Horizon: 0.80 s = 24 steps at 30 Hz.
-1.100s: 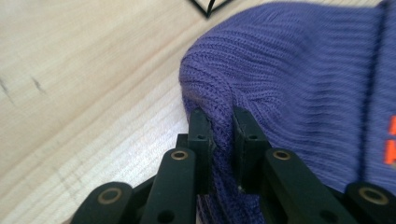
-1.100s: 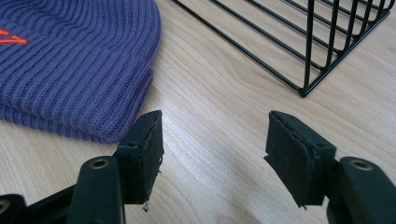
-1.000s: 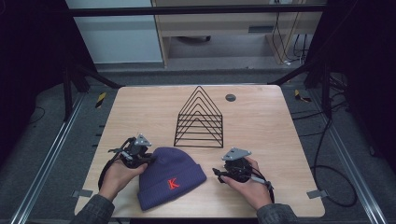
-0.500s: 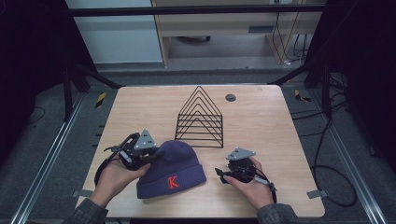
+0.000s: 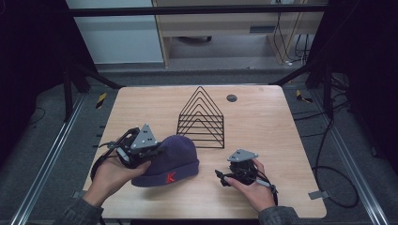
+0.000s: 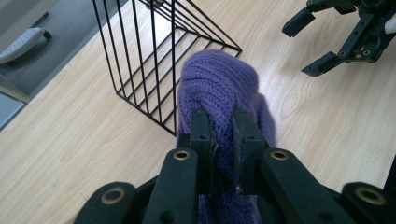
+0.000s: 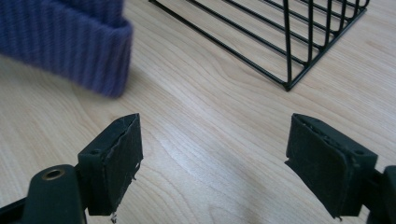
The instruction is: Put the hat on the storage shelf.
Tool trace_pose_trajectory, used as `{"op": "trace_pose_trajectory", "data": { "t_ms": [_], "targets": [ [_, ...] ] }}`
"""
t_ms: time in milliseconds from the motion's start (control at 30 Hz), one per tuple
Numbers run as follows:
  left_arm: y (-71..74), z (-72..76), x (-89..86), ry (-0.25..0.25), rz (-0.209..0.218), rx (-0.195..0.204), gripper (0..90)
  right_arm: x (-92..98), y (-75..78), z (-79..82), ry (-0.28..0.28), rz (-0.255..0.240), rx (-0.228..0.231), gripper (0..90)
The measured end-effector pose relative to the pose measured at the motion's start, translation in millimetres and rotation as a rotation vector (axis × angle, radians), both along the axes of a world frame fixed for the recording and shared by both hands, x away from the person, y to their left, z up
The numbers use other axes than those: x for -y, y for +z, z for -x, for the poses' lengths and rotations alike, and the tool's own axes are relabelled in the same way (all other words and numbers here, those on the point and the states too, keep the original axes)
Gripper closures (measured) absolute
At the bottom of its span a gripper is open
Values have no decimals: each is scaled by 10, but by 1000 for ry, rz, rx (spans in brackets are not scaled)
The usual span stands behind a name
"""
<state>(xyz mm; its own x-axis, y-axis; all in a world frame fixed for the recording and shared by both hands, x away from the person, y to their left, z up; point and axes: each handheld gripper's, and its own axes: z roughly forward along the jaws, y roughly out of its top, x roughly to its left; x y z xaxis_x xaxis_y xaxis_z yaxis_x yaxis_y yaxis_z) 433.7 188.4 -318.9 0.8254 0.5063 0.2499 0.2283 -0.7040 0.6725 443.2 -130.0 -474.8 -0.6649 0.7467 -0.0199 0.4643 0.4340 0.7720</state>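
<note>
Left hand-held gripper [image 6: 223, 135] pinches the purple beanie [image 6: 219, 84], hiding its crown.

We see the left gripper [image 6: 223, 140] pinching a fold of the purple knit beanie [image 6: 219, 84] (jaws clamped tight), the black wire rack [image 6: 154, 56] just beside it, the right gripper [image 6: 322, 42] gaping beyond.

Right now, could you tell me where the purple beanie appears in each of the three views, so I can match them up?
High view: the purple beanie lies lower left of centre, at the left gripper.
Left gripper view: centre, pinched between the black jaws.
Right gripper view: upper left corner, its ribbed cuff showing.
Shared landmark: the black wire rack, next to the beanie in all three.
</note>
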Motion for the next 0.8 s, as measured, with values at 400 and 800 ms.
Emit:
{"op": "trace_pose_trajectory", "data": {
  "t_ms": [400, 800],
  "targets": [
    [115, -34, 15, -27, 12, 23, 806, -184, 169, 28, 68, -32, 20, 221],
    [366, -82, 1, -62, 24, 52, 805, -414, 338, -65, 157, -42, 28, 166]
  ]
}}
